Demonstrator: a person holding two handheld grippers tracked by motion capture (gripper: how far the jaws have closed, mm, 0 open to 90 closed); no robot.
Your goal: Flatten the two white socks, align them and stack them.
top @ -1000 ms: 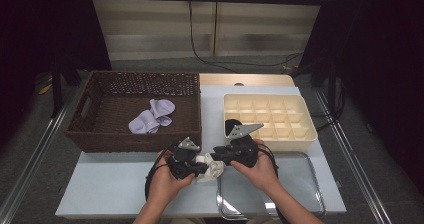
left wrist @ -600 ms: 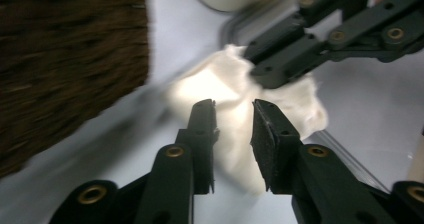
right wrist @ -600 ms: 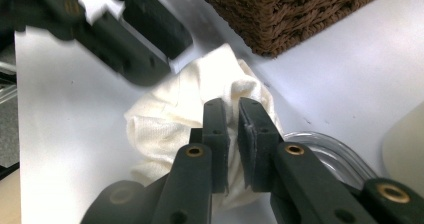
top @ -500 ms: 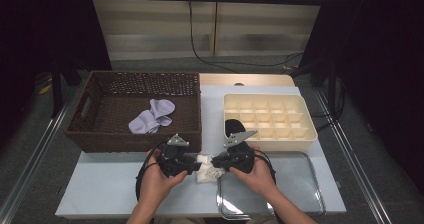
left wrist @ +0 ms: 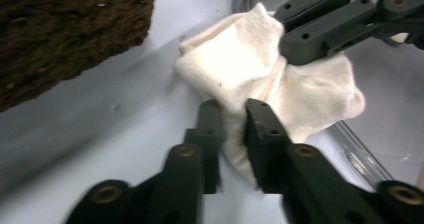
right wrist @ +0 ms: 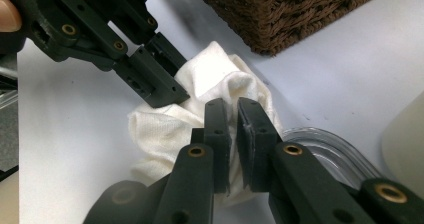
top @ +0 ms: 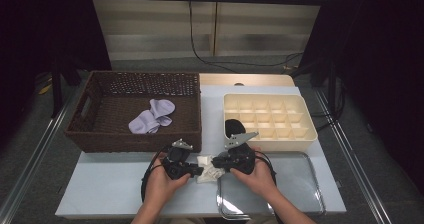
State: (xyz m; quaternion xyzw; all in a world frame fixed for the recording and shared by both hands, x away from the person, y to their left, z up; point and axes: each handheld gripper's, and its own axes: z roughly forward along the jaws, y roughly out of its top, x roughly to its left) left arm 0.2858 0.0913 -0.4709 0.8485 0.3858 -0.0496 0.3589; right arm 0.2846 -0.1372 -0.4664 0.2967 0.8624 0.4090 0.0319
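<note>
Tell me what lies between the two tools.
In the high view, a crumpled white sock lies between the left tool and right tool; both are shut on it.

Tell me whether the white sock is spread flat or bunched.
Bunched. The sock is a crumpled, creased lump on the table, pinched by the left claw and right claw.

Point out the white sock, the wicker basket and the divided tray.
white sock (left wrist: pixel 240 59), left gripper view, bunched middle.
wicker basket (top: pixel 135 140), high view, front wall.
divided tray (top: pixel 311 130), high view, right rim.
</note>
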